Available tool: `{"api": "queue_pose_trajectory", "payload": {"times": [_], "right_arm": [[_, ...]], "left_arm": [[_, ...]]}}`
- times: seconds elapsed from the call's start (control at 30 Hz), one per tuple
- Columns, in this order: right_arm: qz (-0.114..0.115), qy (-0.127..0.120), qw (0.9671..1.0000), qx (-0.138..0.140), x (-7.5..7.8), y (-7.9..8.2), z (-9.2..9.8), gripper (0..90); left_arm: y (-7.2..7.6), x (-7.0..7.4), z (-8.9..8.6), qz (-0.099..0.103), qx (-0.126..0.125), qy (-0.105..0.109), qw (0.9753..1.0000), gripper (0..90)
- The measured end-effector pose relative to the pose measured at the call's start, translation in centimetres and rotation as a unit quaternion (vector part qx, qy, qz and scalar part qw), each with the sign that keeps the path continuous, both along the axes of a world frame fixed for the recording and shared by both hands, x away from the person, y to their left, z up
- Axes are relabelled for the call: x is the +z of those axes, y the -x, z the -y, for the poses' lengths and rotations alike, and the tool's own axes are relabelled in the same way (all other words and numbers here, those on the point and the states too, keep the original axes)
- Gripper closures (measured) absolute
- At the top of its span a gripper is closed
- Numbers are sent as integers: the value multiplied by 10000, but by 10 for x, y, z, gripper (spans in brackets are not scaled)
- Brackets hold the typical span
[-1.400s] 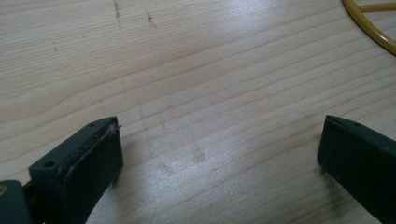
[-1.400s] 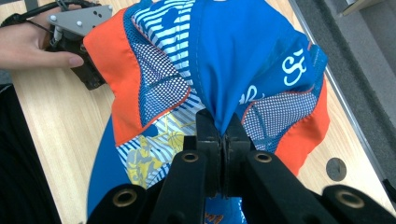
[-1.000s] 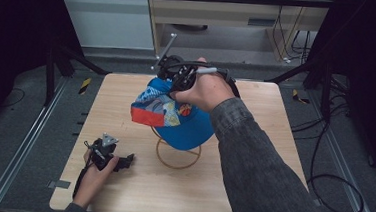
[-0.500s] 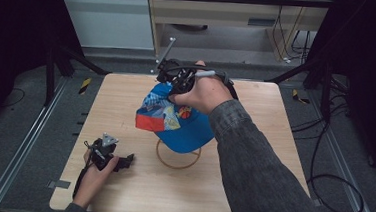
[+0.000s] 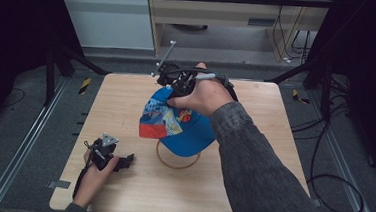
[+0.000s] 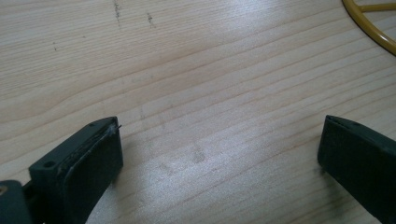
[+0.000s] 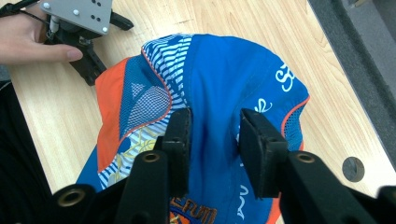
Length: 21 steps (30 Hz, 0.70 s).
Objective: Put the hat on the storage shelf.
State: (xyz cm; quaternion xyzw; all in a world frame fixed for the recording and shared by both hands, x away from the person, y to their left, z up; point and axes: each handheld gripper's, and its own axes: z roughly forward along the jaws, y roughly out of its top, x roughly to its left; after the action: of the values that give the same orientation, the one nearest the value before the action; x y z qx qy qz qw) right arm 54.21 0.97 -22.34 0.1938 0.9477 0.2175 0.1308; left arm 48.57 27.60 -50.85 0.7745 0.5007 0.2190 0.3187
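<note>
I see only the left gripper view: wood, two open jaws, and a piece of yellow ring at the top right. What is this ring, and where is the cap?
Observer: The ring is the round base of a stand on the table; in the high view the blue cap hangs right above it.
Operator: Is the right gripper holding the cap?
Observer: Yes. In the right gripper view the right gripper has its jaws pinched on a fold of the cap's blue fabric.
Operator: And my left gripper, is it near the cap?
Observer: No. The left gripper sits low on the table, left of the ring, jaws apart with nothing between them.
</note>
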Motion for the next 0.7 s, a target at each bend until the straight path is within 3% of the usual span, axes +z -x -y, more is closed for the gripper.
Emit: {"api": "queue_pose_trajectory", "payload": {"times": [0.7], "right_arm": [[-73, -11, 9999, -137, -3, -1, 3, 397]], "left_arm": [[0, 0, 0, 1, 0, 5, 10000, 0]]}}
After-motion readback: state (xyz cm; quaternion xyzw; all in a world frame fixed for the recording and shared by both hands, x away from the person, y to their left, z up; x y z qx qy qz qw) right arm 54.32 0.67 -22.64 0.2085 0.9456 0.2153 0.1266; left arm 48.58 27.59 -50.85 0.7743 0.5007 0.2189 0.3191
